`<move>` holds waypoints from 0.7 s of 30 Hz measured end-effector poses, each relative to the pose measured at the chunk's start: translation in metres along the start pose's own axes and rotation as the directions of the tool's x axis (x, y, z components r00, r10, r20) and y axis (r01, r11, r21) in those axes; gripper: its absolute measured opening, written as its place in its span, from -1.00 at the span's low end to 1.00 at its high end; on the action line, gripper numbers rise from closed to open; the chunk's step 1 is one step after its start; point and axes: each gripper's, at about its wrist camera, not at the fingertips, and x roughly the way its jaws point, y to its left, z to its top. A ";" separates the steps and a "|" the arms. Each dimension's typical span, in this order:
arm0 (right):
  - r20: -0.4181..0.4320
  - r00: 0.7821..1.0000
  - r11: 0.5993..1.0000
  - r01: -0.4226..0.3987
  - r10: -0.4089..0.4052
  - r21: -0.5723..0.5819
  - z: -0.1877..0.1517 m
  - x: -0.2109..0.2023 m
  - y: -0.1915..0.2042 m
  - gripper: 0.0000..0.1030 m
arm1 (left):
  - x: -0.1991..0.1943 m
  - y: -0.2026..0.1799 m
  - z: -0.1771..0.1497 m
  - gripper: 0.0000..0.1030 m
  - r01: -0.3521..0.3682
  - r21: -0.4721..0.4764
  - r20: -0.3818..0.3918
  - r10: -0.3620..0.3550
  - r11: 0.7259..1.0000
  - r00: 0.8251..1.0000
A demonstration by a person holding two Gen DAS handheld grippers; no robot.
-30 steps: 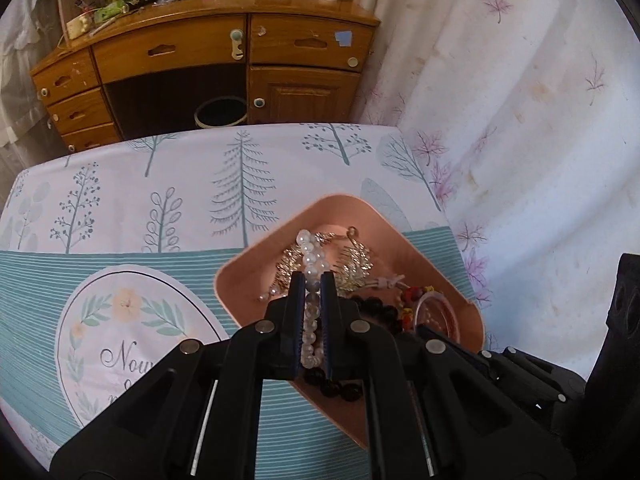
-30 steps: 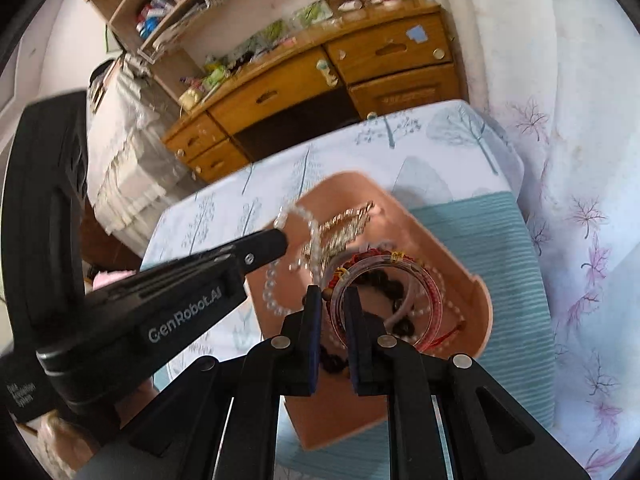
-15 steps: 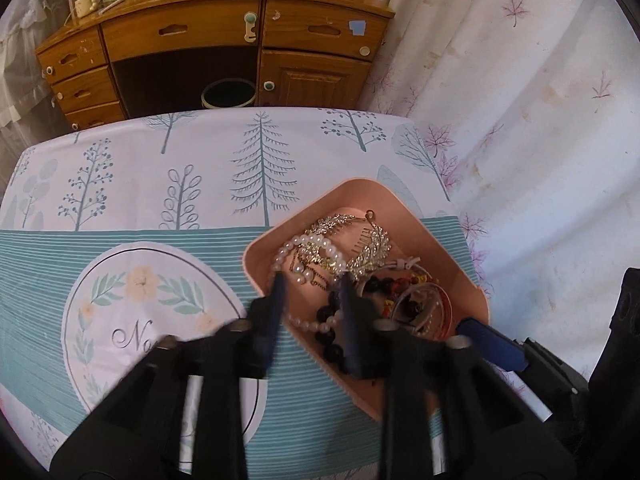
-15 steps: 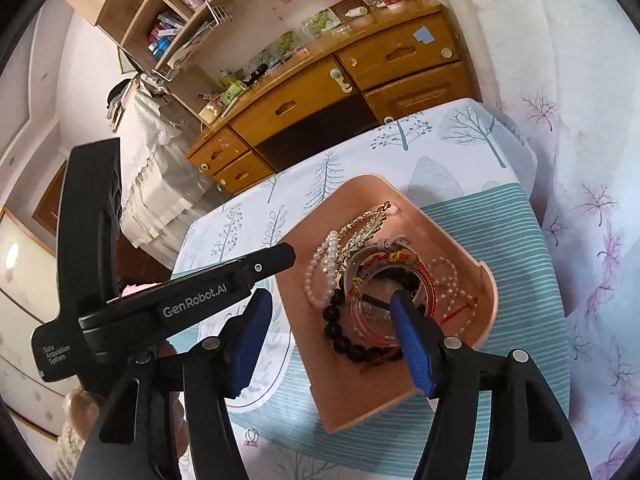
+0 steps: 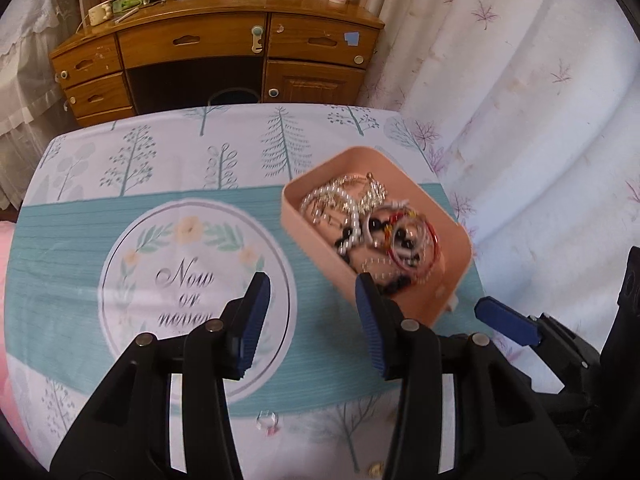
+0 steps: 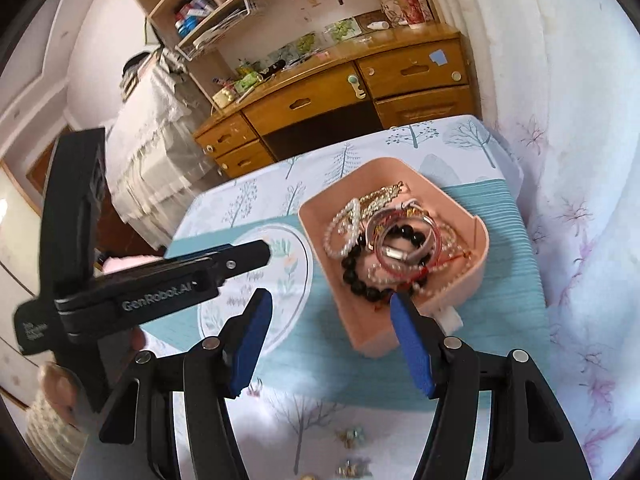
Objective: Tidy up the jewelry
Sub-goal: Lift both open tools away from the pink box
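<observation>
Both my grippers hang above the table, jaws spread wide and holding nothing: the left gripper (image 5: pixel 312 316) just short of the tray's (image 5: pixel 456 280) near wall, the right gripper (image 6: pixel 332 340) likewise. The jewelry sits heaped in that pink tray — a pearl strand (image 6: pixel 346 226), black beads (image 6: pixel 356 276), a red bangle (image 6: pixel 408 240), gold chain (image 5: pixel 368 190), all overlapping.

My worry is the tangle: pinch one strand and I judge its neighbours will ride up with it, or the light tray will skid on the cloth (image 5: pixel 80 240). The tray also sits near the table's curtain-side edge (a shove could tip it off).

The left view shows a clear ring (image 5: pixel 267 426) loose on the cloth below the jaws; the right view shows small earring-like pieces (image 6: pixel 352 436) instead — neither shows both.
</observation>
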 end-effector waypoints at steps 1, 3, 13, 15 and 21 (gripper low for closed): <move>-0.003 1.000 1.000 0.011 -0.011 -0.016 -0.004 -0.003 0.004 0.21 | -0.007 0.002 -0.006 -0.20 0.003 0.000 -0.001 -0.003 1.000 1.000; -0.007 0.999 0.998 0.031 -0.031 -0.048 -0.015 -0.011 0.016 0.21 | -0.016 0.004 -0.015 -0.20 0.013 0.007 0.000 -0.013 1.000 1.000; -0.028 0.994 0.984 0.100 -0.105 -0.144 -0.069 -0.042 0.054 0.15 | -0.052 0.003 -0.077 -0.20 -0.025 0.103 0.012 0.024 0.994 1.000; -0.037 0.993 0.983 0.101 -0.108 -0.155 -0.081 -0.046 0.057 0.08 | -0.053 0.004 -0.091 -0.20 -0.037 0.125 0.006 0.037 0.991 0.999; -0.073 0.990 0.972 0.104 -0.122 -0.210 -0.116 -0.050 0.062 0.04 | -0.045 0.013 -0.126 -0.20 -0.069 0.161 -0.035 0.075 0.985 0.997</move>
